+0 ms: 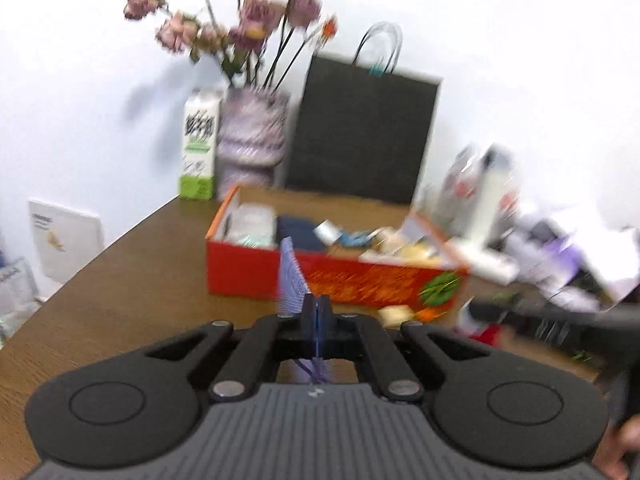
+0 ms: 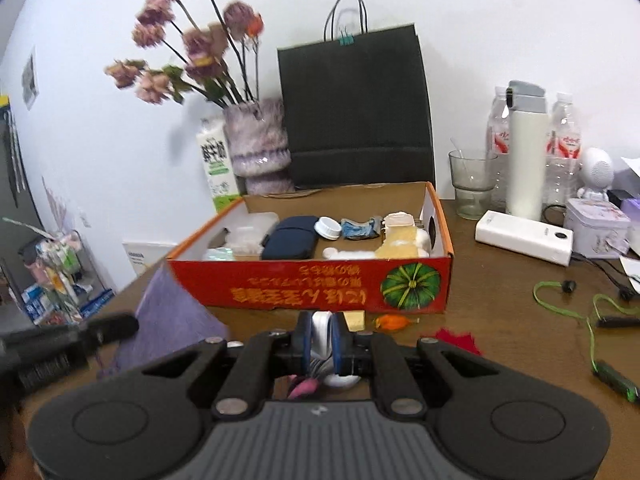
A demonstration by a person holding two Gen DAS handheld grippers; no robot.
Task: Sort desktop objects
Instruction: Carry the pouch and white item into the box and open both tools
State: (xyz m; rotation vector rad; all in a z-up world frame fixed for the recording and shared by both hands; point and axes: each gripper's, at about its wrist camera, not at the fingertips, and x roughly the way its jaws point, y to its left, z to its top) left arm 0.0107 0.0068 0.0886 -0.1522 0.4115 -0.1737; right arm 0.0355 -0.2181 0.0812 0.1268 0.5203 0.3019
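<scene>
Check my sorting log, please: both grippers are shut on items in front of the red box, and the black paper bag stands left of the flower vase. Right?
Not quite. The right wrist view shows the black paper bag standing right of the flower vase, not left. Both the left gripper and right gripper are shut on items before the red box.

Desk point(image 2: 500, 304): brown wood grain, low sheen. Box point(image 2: 312, 284) at 12 o'clock: printed red cardboard, raw brown inside; bag point(image 2: 356, 108) behind it is matt black paper, cup point(image 2: 472, 184) at 2 o'clock clear glass. Both hand-held grippers look matt black plastic with ribbed grey housing and metal pivot pins.
</scene>
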